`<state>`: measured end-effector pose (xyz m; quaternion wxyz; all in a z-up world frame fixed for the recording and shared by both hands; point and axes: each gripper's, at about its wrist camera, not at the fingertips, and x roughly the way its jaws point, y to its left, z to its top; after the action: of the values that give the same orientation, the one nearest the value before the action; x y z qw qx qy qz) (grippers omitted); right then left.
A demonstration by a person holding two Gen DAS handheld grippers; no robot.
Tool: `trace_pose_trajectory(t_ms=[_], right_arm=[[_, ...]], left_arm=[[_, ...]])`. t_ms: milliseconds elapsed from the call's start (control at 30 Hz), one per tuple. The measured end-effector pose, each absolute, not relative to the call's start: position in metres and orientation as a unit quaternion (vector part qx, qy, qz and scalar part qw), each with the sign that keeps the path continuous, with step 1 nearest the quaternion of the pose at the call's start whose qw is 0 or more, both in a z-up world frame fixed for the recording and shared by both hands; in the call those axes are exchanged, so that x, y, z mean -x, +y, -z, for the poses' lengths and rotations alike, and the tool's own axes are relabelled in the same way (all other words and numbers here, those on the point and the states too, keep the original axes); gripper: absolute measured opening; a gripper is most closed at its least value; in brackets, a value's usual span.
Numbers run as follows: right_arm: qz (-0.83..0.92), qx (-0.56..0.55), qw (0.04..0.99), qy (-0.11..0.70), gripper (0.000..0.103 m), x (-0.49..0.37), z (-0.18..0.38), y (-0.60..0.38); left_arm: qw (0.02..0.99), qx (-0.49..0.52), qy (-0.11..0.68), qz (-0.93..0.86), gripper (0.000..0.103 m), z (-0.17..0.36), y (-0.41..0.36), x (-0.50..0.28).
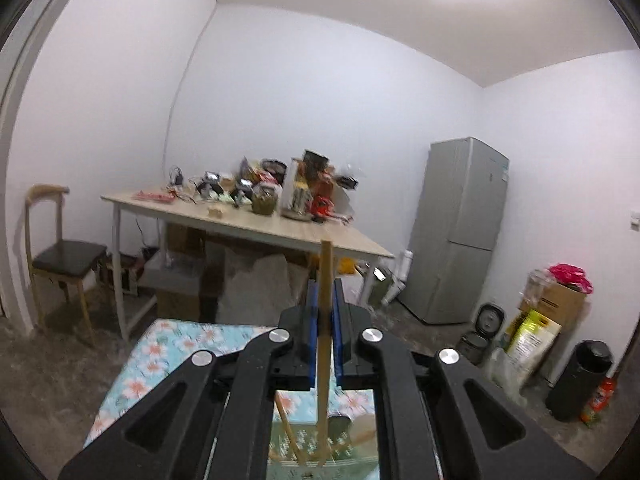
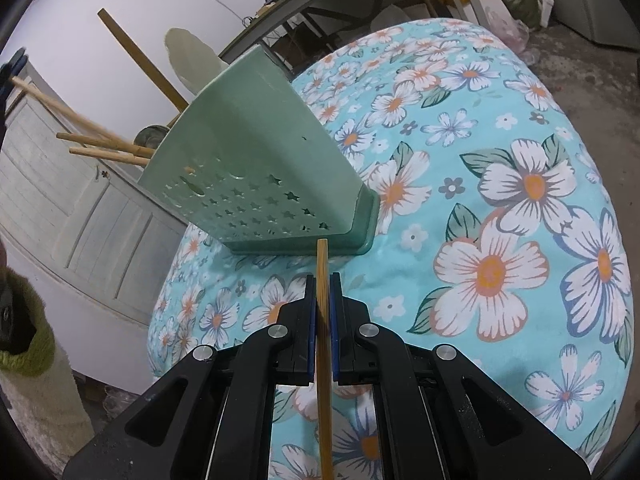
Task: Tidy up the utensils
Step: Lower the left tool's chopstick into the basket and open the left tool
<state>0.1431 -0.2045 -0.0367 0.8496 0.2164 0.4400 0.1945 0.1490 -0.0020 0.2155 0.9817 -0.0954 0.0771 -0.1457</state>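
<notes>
Left gripper: the left gripper [image 1: 324,320] is pressed together on a thin pale wooden chopstick [image 1: 325,280], its tip standing up past the blue pads; held level and high, probably to carry the stick over the holder's rim.
Right gripper: the right gripper [image 2: 323,312] pinches a second thin wooden chopstick [image 2: 322,272] between its blue pads, tilted down at the table, the stick's tip near the base of the holder; it seems to be waiting its turn.
Holder: a sage-green plastic utensil caddy with star-shaped drain holes [image 2: 256,152] stands on the floral cloth, at the far left of the right wrist view.
Holder contents: several wooden chopsticks [image 2: 100,144], a flat brown wooden handle [image 2: 140,64], a pale translucent spatula blade [image 2: 188,60] and what looks like a metal spoon bowl [image 2: 152,136], all leaning out of the top.
Surface: a turquoise tablecloth with white and orange flowers [image 2: 500,200]; its soft cover keeps the caddy from sliding, I judge.
Remaining: both held sticks are still outside the caddy.
</notes>
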Motion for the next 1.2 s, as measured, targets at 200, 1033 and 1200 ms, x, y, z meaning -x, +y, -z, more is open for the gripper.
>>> trace_pose_trajectory(t_ms=[200, 1033, 1200], right_arm=[[-0.191, -0.219, 0.847, 0.445, 0.004, -0.147, 0.042, -0.210], [-0.177, -0.222, 0.851, 0.443, 0.004, -0.142, 0.040, -0.226], [-0.172, -0.217, 0.859, 0.430, 0.004, -0.134, 0.026, -0.228]], left_arm=[[0.987, 0.088, 0.068, 0.115, 0.005, -0.190, -0.014, -0.182], [0.981, 0.112, 0.108, 0.113, 0.017, -0.121, -0.024, -0.207], [0.981, 0.116, 0.099, 0.118, 0.022, -0.128, -0.017, -0.192]])
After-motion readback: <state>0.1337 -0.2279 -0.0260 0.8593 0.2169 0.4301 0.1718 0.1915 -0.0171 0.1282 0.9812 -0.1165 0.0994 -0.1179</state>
